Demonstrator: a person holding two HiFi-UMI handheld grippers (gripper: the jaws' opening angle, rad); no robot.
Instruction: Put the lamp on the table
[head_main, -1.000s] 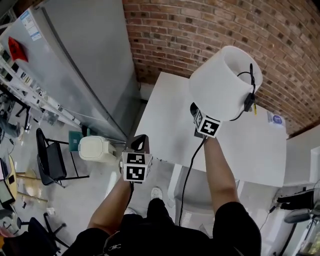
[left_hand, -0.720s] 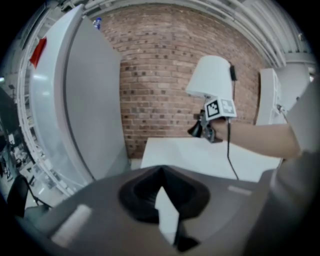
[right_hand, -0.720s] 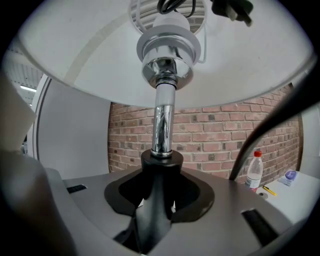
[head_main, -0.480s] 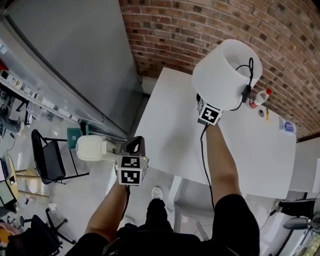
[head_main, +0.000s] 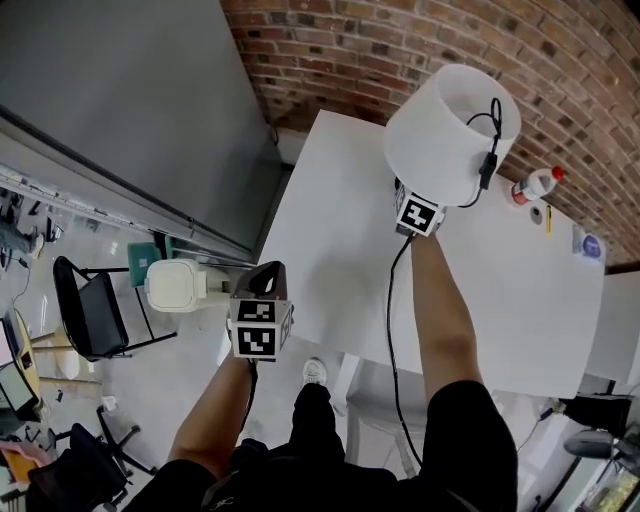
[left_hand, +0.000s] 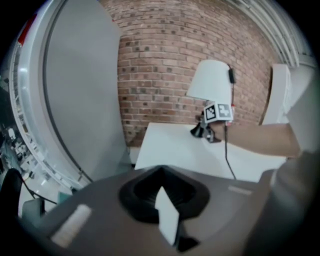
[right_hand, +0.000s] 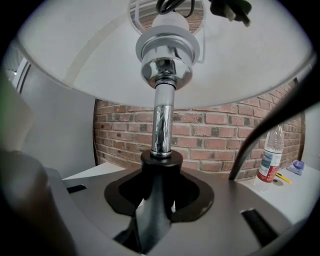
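The lamp has a white drum shade, a chrome stem and a black base. My right gripper is shut on the black base and holds the lamp upright above the far part of the white table. The lamp's black cord hangs down past the right forearm, and its plug lies over the shade's rim. The left gripper view shows the lamp beyond the table. My left gripper hovers left of the table over the floor, shut with nothing in it.
A brick wall runs behind the table. A plastic bottle and small items lie at the table's far right. A grey panel stands to the left. On the floor below it are a white bin and a black chair.
The head view has shifted, so the bottle now shows on the table. The right gripper still holds the lamp over the far part of the table. The left gripper drifted slightly down-left.
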